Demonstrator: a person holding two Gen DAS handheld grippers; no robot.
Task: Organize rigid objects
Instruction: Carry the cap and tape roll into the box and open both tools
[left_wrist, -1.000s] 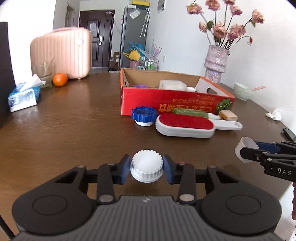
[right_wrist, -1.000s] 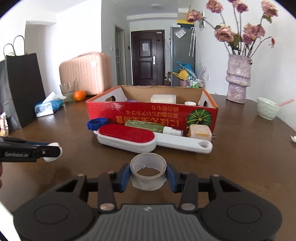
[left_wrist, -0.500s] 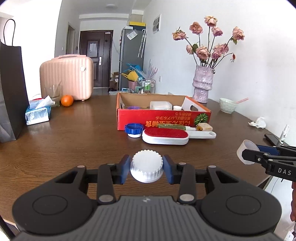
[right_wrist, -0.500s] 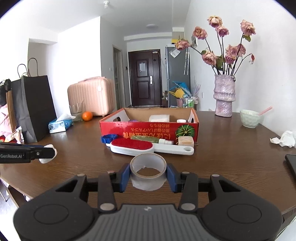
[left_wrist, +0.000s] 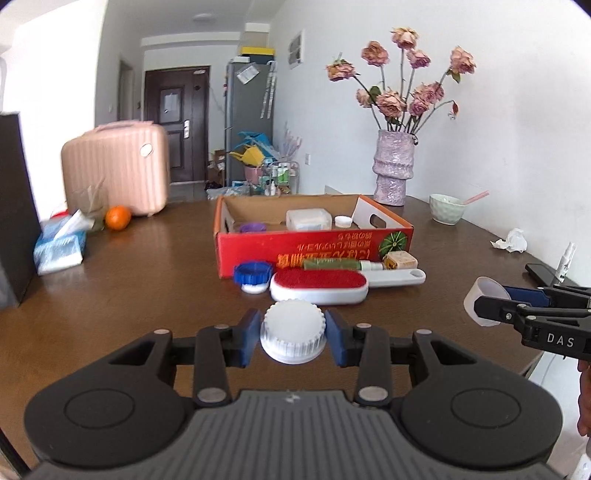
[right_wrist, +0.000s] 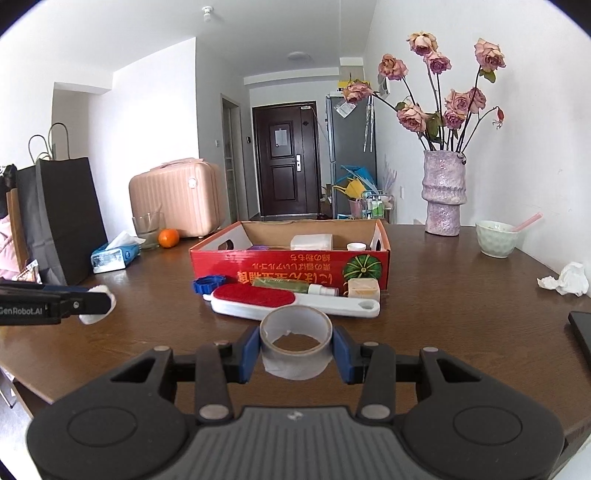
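Between left fingers (left_wrist: 246, 335), white cap (left_wrist: 293, 329), between right fingers (right_wrist: 248, 349), tape roll (right_wrist: 295, 343)

Both wrist cams sitting low over the near table (left_wrist: 110, 314) edge, facing the far door — both sharing the red box (left_wrist: 314, 251) (right_wrist: 291, 266), left cam sitting left of right.

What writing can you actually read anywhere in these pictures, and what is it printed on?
"DAS": white letters on the black right gripper, seen from the left wrist view.
"GenRobot.AI": white letters on the black left gripper, seen from the right wrist view.
Upside-down orange East Asian characters on the red cardboard box: too distorted to read.
Papers on the grey fridge: too small.
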